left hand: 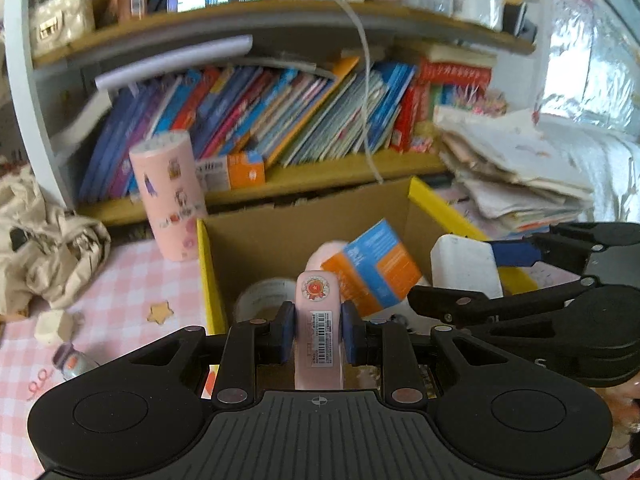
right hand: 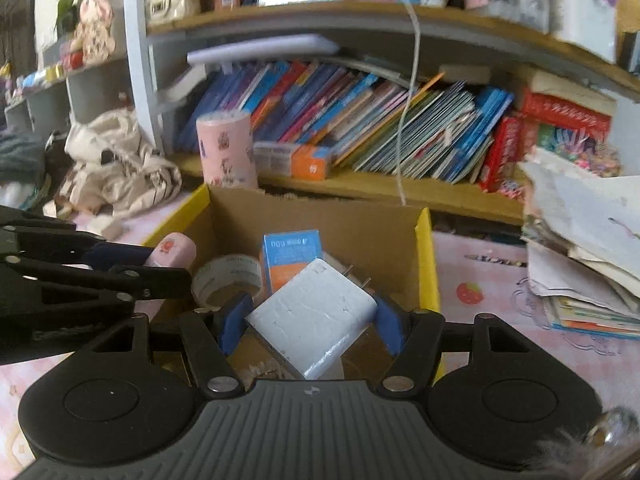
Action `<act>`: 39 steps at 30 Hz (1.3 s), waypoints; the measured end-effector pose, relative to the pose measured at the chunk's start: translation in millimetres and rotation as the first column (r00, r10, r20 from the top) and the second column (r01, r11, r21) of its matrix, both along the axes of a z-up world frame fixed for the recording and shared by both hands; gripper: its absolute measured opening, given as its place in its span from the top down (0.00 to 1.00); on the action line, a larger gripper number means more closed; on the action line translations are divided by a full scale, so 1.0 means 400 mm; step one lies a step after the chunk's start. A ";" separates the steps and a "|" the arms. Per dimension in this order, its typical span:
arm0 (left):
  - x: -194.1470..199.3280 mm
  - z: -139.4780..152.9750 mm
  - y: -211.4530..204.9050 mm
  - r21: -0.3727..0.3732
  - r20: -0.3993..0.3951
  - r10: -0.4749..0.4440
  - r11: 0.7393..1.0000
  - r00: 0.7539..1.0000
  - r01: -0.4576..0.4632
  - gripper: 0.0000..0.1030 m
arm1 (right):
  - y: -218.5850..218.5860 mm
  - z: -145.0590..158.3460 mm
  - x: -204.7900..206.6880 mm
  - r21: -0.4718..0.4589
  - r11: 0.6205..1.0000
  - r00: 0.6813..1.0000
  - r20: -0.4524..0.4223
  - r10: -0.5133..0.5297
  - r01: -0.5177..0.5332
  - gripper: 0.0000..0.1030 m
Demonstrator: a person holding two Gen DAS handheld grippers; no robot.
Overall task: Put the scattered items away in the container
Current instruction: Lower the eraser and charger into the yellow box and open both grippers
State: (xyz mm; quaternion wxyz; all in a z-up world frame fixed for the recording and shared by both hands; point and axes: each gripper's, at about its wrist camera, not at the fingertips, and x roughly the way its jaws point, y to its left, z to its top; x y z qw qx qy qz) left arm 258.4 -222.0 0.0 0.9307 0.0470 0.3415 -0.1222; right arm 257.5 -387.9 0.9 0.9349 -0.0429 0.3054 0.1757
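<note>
Left tongs [left hand: 313, 330]: clamped on a pink tube [left hand: 318, 332], held over the cardboard box [left hand: 280, 224].
Right tongs [right hand: 310, 318]: clamped on a white charger [right hand: 312, 316], above the box beside the tube.
Box contents: tape roll [right hand: 228, 276], blue-orange carton [right hand: 290, 258].

Daylit; motion-blurred shelves; fisheye-bent edges

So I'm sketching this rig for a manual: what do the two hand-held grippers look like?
Both match: the left hand-held gripper and the right hand-held gripper have matte black linkage arms with silver rivets, blue pads on the fingers, round side housings and a ribbed grey centre plate. No cables or sleeves show.
</note>
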 end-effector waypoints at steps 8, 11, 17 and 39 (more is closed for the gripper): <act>0.050 -0.062 0.003 0.000 -0.099 0.005 1.000 0.995 -0.005 0.78 | 0.003 -0.066 0.068 -0.015 0.999 0.991 -0.121 0.048 -0.051 0.39; 0.054 -0.073 -0.003 0.010 -0.112 -0.005 1.000 0.994 0.006 0.78 | 0.013 -0.071 0.068 -0.056 0.996 0.992 -0.104 0.066 -0.072 0.42; 0.053 -0.074 -0.006 0.008 -0.117 -0.018 1.000 0.993 0.019 0.76 | 0.012 -0.076 0.071 -0.082 0.994 0.994 -0.093 0.062 -0.070 0.43; -0.073 -0.003 0.028 -0.012 0.017 0.037 0.999 0.999 -0.037 0.30 | -0.012 -0.011 -0.046 -0.051 0.996 0.998 0.011 -0.068 0.069 0.34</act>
